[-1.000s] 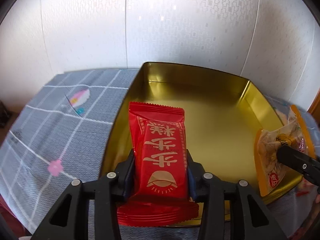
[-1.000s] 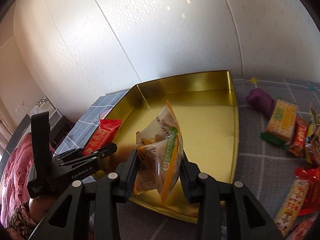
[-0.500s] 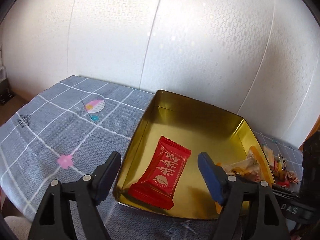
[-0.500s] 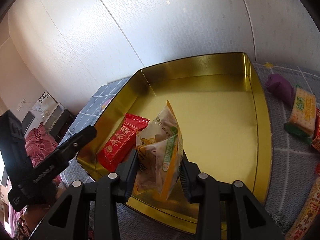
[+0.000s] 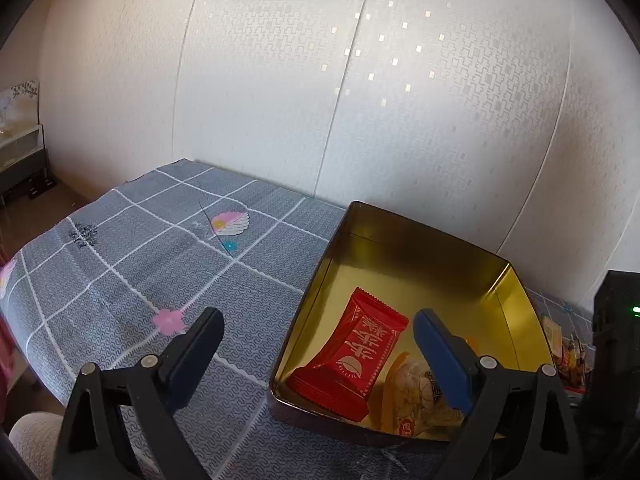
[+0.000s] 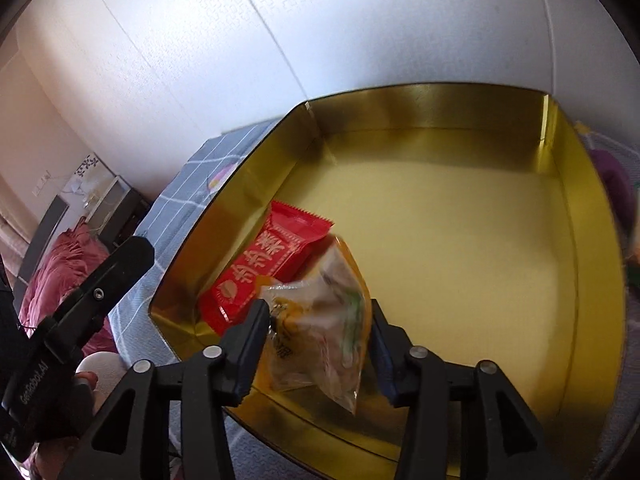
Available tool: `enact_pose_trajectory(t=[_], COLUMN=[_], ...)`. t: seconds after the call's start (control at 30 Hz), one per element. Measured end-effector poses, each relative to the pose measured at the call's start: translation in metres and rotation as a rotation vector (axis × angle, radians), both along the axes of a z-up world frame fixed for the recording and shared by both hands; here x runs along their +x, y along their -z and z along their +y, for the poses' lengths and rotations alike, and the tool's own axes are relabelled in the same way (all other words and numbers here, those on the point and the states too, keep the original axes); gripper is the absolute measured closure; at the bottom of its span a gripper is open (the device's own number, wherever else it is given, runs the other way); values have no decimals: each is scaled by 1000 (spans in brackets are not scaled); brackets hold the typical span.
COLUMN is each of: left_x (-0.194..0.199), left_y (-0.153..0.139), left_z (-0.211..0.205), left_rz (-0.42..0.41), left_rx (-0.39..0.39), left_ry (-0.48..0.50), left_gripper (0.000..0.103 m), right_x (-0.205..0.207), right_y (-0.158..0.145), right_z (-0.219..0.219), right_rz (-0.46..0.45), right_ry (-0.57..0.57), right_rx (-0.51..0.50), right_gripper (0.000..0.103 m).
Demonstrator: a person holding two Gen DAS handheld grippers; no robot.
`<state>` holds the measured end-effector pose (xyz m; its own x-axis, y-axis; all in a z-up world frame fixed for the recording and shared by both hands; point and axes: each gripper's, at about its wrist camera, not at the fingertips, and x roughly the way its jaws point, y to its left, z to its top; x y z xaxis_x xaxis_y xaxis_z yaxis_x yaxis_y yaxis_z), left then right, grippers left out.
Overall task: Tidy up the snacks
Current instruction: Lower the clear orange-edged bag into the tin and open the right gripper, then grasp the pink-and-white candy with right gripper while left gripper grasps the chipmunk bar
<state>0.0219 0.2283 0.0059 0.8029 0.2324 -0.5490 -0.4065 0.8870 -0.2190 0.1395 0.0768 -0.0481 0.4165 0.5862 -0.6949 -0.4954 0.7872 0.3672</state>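
Yellow-edged clear snack bag is motion-blurred between the fingers of the right hand-held gripper, print unreadable; its jaws are opening, pad contact can't be confirmed, and in the left view the left hand-held gripper's near finger hides most of the bag. Left hand-held gripper is released, jaws opening wide with nothing gripped, straddling the near-left corner of the gold tin on the grey checked tabletop. Red snack bar lies flat in that corner, long axis running diagonally away from the right hand-held gripper; only the right view shows the tin's bare floor, only the left shows more snacks beyond the tin, cut off.
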Motion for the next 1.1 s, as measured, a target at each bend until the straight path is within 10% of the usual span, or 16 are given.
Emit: enact_pose_trajectory(t=[1.1], left_x=[-4], left_y=[1], left_z=[-143], left_rz=[-6], left_rx=[138], left_ry=[530], left_gripper=[2], right_x=[-91], right_y=[-48], right_z=[-216], right_rz=[-249], right_ry=[418], right_rx=[-103], right_gripper=[52])
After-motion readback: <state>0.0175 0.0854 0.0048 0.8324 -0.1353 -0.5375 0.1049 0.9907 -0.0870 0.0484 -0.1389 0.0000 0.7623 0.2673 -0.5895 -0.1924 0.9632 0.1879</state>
